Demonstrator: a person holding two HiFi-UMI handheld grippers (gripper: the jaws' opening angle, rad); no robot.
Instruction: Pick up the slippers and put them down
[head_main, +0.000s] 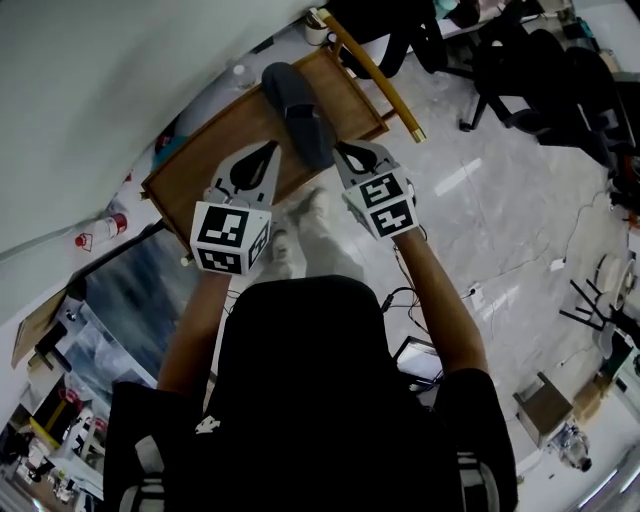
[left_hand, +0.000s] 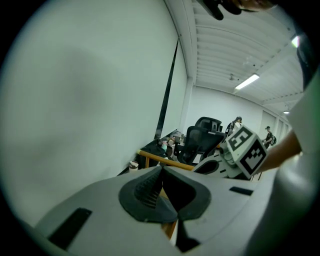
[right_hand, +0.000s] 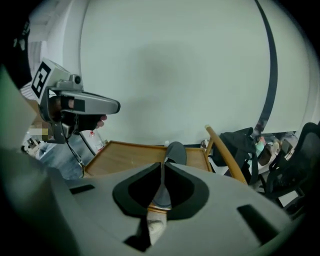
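One dark grey slipper (head_main: 298, 110) lies lengthwise on a low wooden platform (head_main: 215, 150) against the white wall. My left gripper (head_main: 268, 150) hovers just left of the slipper's near end and my right gripper (head_main: 347, 152) just right of it. In the left gripper view the left gripper (left_hand: 161, 169) has its pads touching, with nothing between them. The right gripper view shows the right gripper (right_hand: 162, 165) shut too, with the slipper (right_hand: 176, 151) on the platform (right_hand: 125, 155) beyond and below its tips. I see no second slipper.
A curved wooden rail (head_main: 375, 75) borders the platform's right side. Black office chairs (head_main: 540, 70) stand on the pale floor to the right. A small bottle (head_main: 112, 226) sits by the wall on the left. My own light shoes (head_main: 300, 215) stand just before the platform.
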